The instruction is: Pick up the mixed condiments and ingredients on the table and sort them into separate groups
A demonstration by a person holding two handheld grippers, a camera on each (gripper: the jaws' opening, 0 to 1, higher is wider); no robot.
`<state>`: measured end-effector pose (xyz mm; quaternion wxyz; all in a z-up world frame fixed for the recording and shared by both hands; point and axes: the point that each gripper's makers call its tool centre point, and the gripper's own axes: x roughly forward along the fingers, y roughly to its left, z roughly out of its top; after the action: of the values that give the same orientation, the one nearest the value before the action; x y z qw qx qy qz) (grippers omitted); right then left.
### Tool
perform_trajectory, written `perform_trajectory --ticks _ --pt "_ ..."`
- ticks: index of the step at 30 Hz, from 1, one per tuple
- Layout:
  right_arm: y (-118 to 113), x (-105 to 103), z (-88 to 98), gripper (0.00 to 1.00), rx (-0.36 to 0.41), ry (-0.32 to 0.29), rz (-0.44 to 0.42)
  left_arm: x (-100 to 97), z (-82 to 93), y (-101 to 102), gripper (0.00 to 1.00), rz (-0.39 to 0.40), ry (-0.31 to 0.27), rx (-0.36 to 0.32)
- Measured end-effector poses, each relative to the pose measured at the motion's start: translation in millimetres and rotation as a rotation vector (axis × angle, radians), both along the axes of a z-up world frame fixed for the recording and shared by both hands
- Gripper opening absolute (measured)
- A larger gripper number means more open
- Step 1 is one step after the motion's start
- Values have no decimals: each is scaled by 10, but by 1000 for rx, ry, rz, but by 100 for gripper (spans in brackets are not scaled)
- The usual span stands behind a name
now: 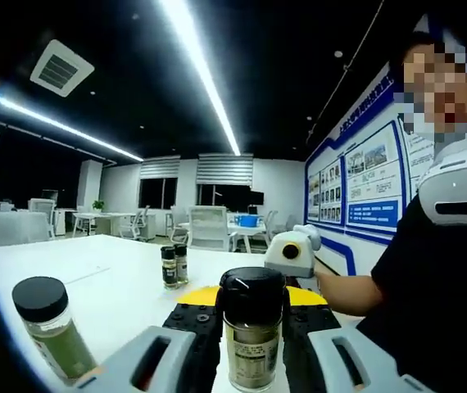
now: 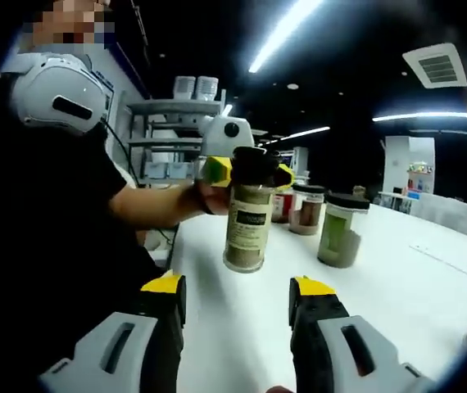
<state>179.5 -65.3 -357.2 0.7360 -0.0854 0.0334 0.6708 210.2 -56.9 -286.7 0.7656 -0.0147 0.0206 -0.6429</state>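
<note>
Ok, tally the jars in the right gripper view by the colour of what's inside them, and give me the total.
Tan-olive spice jar, held in the left gripper: 1
Green spice jar: 1
Brown spice jar: 1
Red jar, partly hidden behind the held one: 1
Total: 4

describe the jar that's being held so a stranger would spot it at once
Over the white table, beside the person in black, the left tool holds a spice jar in the air. It has a black cap, greyish-green contents and a dark label; the other jars stand on the table.
</note>
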Motion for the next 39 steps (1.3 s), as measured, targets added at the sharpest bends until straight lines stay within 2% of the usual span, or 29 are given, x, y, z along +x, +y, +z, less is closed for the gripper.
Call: perform_trajectory --ticks 5,11,16,20,27,30,36,39 --pt "118 -24 -33 52 -7 -16 16 -33 -14 -32 28 -7 -3 1" --pt "215 36 42 51 23 2 -8 -64 -30 -66 28 -23 0 0" --pt "244 125 242 46 129 69 -41 -90 -36 -99 28 -40 -2 5" --pt "254 141 271 46 156 111 -39 -78 -18 -109 28 -37 -8 -2" --pt "290 112 255 46 156 109 -31 -110 -20 -126 28 -41 -12 -1" --pt "309 76 252 39 157 102 -16 -106 -22 -133 28 -41 -13 -3" --pt "366 19 240 37 156 90 2 -137 -54 -150 28 -47 -13 -1" --pt "373 10 240 30 159 76 7 -138 -70 -150 28 -47 -15 -2"
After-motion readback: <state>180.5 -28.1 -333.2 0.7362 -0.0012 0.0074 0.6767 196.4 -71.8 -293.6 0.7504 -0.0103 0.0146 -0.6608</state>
